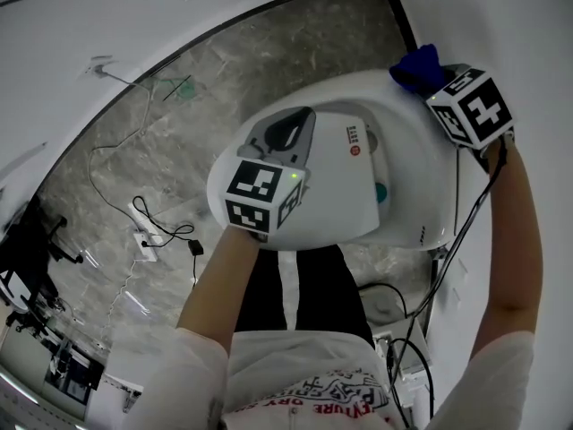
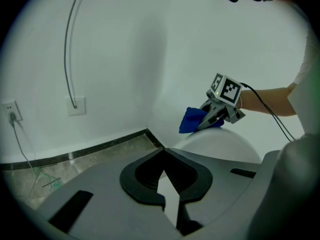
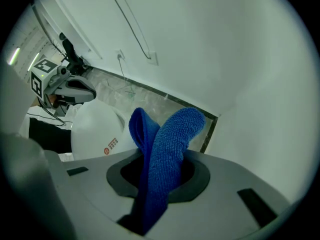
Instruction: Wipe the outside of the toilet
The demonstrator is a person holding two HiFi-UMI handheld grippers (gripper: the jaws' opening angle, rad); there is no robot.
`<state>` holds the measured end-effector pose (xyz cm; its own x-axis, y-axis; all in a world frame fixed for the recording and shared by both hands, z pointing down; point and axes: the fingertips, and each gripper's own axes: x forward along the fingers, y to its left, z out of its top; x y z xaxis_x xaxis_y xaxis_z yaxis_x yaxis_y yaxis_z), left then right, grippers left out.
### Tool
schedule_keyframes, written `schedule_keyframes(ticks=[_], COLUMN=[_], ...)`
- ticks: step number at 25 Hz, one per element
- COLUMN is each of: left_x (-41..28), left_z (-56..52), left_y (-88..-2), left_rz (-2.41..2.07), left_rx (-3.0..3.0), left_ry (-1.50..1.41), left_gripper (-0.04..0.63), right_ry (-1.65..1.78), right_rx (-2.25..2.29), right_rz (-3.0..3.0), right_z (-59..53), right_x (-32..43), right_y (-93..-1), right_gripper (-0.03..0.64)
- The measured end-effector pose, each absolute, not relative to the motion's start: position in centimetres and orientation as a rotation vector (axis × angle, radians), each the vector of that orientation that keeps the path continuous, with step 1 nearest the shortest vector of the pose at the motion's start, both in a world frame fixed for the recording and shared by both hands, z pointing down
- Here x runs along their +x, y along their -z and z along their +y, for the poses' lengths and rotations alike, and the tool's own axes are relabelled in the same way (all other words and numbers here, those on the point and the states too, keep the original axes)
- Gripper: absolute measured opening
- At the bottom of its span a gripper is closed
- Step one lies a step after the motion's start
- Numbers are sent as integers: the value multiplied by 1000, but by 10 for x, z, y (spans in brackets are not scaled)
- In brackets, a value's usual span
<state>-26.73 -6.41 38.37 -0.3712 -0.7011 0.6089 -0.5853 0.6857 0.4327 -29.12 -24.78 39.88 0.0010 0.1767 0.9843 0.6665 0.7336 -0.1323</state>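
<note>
The white toilet (image 1: 407, 164) fills the middle of the head view, seen from above with its lid down. My right gripper (image 1: 423, 72) is shut on a blue cloth (image 1: 414, 66) and holds it at the toilet's far right end, close to the wall. In the right gripper view the blue cloth (image 3: 165, 154) stands up folded between the jaws. My left gripper (image 1: 303, 119) hovers over the lid with its jaws shut and nothing in them. From the left gripper view, the right gripper (image 2: 214, 118) presses the cloth (image 2: 192, 120) on the rounded toilet top (image 2: 220, 144).
White walls meet a grey marble floor (image 1: 215, 88) along a dark skirting line (image 2: 100, 146). Cables and a power strip (image 1: 145, 243) lie on the floor at left. A wall socket (image 2: 76, 105) with a hanging cord is on the wall. More cables (image 1: 403, 330) lie at right.
</note>
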Motion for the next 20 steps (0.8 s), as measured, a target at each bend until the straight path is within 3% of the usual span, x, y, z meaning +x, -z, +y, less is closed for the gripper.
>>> schedule_keyframes(ticks=[20], left_x=[-250], left_z=[36], left_y=[-436], left_rz=[-2061], left_rx=[762], left_ry=[317], left_gripper=[8], right_ry=[619], right_rx=[-721], right_rz=[-1153], right_z=[-167], right_x=[-308], right_y=[-504], right_gripper=[72])
